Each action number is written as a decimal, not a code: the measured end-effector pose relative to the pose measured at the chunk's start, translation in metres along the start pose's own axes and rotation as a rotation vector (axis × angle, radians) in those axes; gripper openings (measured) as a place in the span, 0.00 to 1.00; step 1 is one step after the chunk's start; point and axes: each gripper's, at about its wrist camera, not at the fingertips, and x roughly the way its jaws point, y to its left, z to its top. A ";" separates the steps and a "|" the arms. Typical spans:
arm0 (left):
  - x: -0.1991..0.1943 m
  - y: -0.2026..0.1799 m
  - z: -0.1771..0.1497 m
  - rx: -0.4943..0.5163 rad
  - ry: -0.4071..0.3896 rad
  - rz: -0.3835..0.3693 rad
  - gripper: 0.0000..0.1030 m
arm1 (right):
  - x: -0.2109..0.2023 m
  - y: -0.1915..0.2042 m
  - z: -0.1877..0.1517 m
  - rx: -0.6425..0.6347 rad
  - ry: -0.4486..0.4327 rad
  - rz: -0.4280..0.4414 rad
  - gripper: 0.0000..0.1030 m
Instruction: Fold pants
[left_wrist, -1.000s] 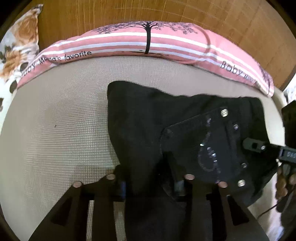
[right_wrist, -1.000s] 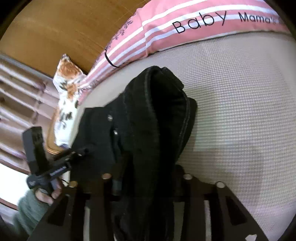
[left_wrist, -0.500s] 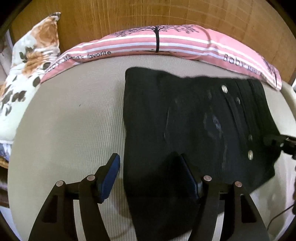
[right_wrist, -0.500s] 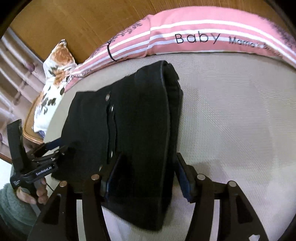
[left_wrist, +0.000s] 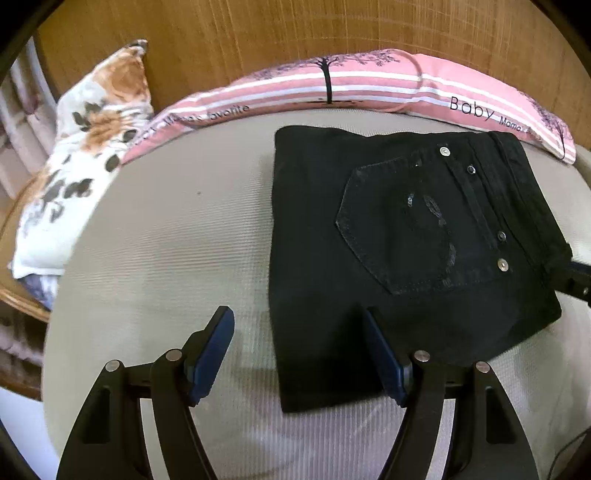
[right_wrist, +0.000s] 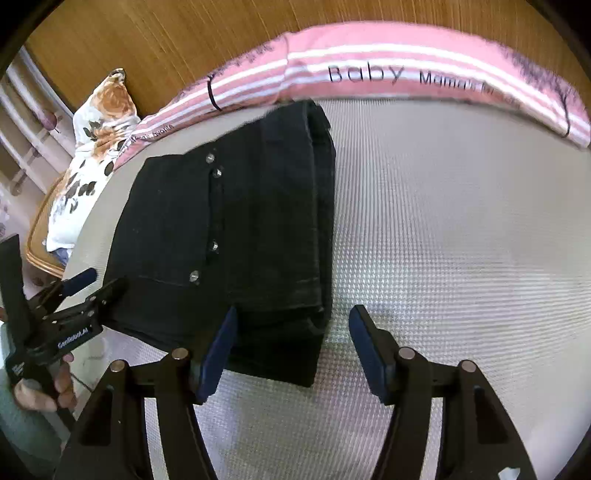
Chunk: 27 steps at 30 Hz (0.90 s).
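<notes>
Left wrist view: the black pants (left_wrist: 388, 258) lie folded into a compact stack on the beige mattress (left_wrist: 166, 240), filling the frame from centre out to 3 o'clock. A back pocket with metal rivets faces up, the waistband running along the stack's 2 o'clock edge. The left tongs (left_wrist: 299, 354) stand apart at 6 o'clock; their jaws have just been opening, and the near left corner of the stack sits in the gap with neither blue pad pressing on it. A pink striped pillow (left_wrist: 351, 81) with a tree print curves along the mattress edge at 12 o'clock, a floral pillow (left_wrist: 85, 147) lies at 10 o'clock, and a wooden headboard (left_wrist: 295, 29) rises behind both. At 3 o'clock a tip of the other tool shows just beside the waistband.

Right wrist view: the same stack (right_wrist: 229, 229) runs from centre toward 11 o'clock, its layered folded edge on the right side. The right tongs (right_wrist: 291, 350) are also apart at 6 o'clock, jaws just opened wider; the stack's near corner lies between them, clear of the right pad, and whether the left pad touches it I cannot tell. At 8 o'clock a hand (right_wrist: 44, 387) grips the left tool, whose tips sit at the stack's left edge.
</notes>
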 end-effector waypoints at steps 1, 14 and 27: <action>-0.006 -0.001 -0.002 -0.001 -0.002 0.009 0.72 | -0.005 0.006 -0.001 -0.015 -0.011 -0.023 0.58; -0.072 -0.002 -0.027 -0.086 -0.053 0.037 0.86 | -0.057 0.092 -0.030 -0.172 -0.158 -0.177 0.97; -0.088 -0.007 -0.048 -0.069 -0.064 0.060 0.86 | -0.067 0.108 -0.048 -0.195 -0.153 -0.213 0.98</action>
